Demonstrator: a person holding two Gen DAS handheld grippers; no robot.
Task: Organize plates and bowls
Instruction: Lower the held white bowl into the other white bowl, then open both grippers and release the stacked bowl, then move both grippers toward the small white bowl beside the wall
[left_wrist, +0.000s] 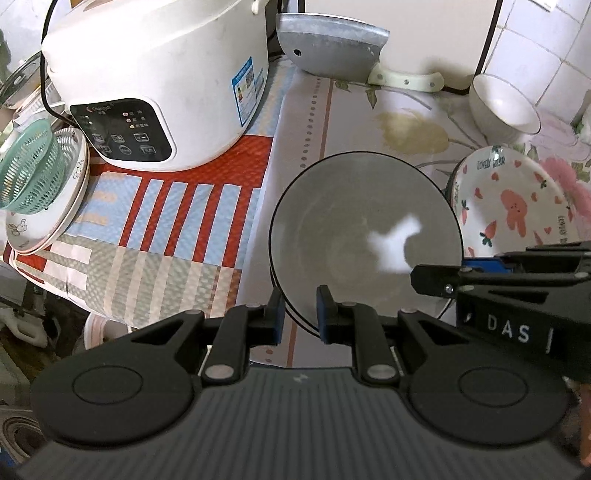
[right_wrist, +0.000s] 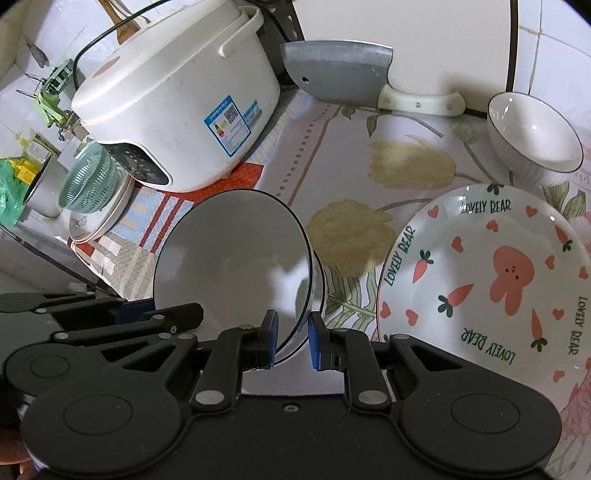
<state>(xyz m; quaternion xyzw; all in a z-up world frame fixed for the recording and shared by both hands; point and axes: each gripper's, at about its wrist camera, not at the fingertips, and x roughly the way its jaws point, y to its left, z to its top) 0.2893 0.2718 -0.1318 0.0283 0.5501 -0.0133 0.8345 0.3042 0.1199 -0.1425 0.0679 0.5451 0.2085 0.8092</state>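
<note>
A white bowl with a thin dark rim (left_wrist: 362, 229) (right_wrist: 229, 258) is held between both grippers over the flowered tablecloth. A second rim line shows just under it, like another bowl nested beneath. My left gripper (left_wrist: 300, 317) is shut on the near rim. My right gripper (right_wrist: 291, 339) is shut on the bowl's rim at its right side, and one of its fingers (left_wrist: 436, 282) reaches in from the right. A "Lovely Bear" plate (right_wrist: 480, 277) (left_wrist: 517, 199) lies to the right. Behind it, a small white bowl (right_wrist: 535, 140) (left_wrist: 502, 103) leans by the tiled wall.
A white rice cooker (left_wrist: 155, 81) stands at the back left on a striped cloth. A cleaver (left_wrist: 332, 48) leans on the wall behind. At the left edge a green strainer (left_wrist: 33, 166) sits on stacked plates (left_wrist: 48, 221). The counter drops off at the left.
</note>
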